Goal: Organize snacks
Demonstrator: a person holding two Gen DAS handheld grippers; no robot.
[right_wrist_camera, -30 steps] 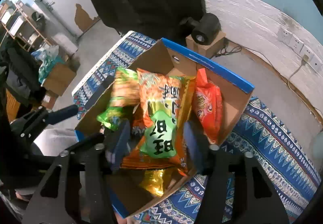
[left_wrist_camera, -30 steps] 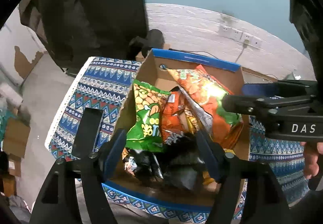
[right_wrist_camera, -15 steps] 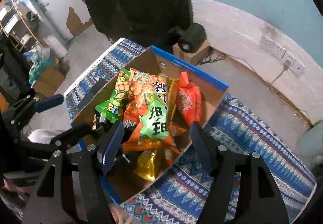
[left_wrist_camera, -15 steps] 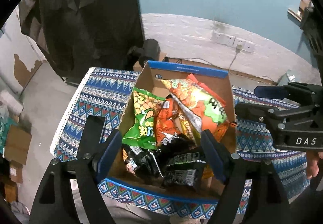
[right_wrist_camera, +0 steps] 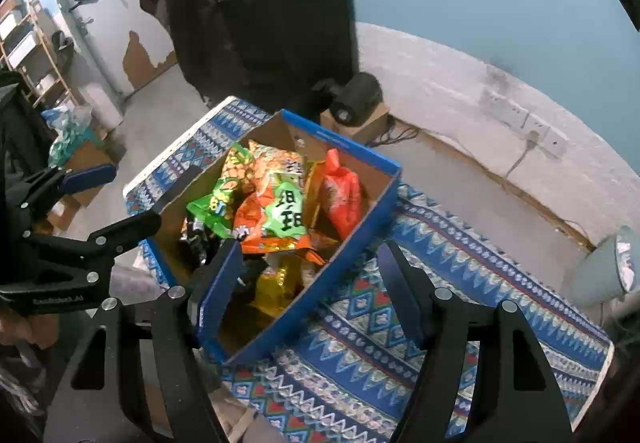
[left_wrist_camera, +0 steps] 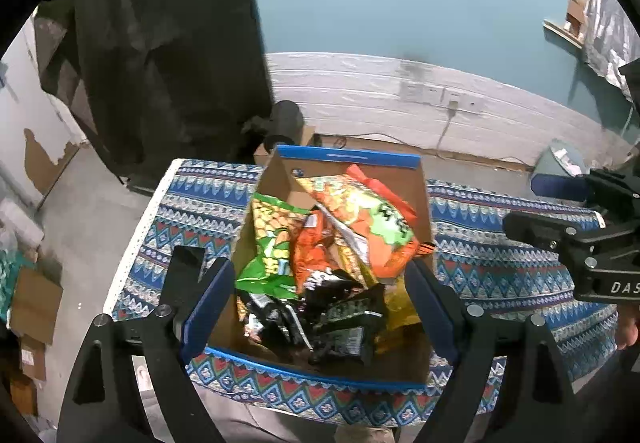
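Observation:
A cardboard box with a blue rim [left_wrist_camera: 348, 157] [right_wrist_camera: 360, 151] stands on a blue patterned tablecloth [left_wrist_camera: 192, 211] [right_wrist_camera: 440, 283]. Inside lie a green snack bag [left_wrist_camera: 272, 255] [right_wrist_camera: 216, 203], an orange bag with a green label [left_wrist_camera: 360, 219] [right_wrist_camera: 286, 207], a red-orange bag [right_wrist_camera: 340, 195], black packets [left_wrist_camera: 344, 315] and a gold bag [right_wrist_camera: 280, 283]. My left gripper [left_wrist_camera: 319, 265] hovers above the box's near end, its jaws opening, with nothing gripped. My right gripper [right_wrist_camera: 310, 247] hangs over the box's near right wall, jaws also opening and empty.
A dark cloth [left_wrist_camera: 160, 43] hangs behind the table. A black round device on a small carton [right_wrist_camera: 360, 95] sits on the floor beyond the box. Wall sockets [left_wrist_camera: 436, 95] with a cable, a grey bin [right_wrist_camera: 600, 275] and floor cartons [left_wrist_camera: 32, 303] surround the table.
Both grippers have risen and drawn back from the box while their jaws widened. The black packets and the orange bag now lie free in the box.

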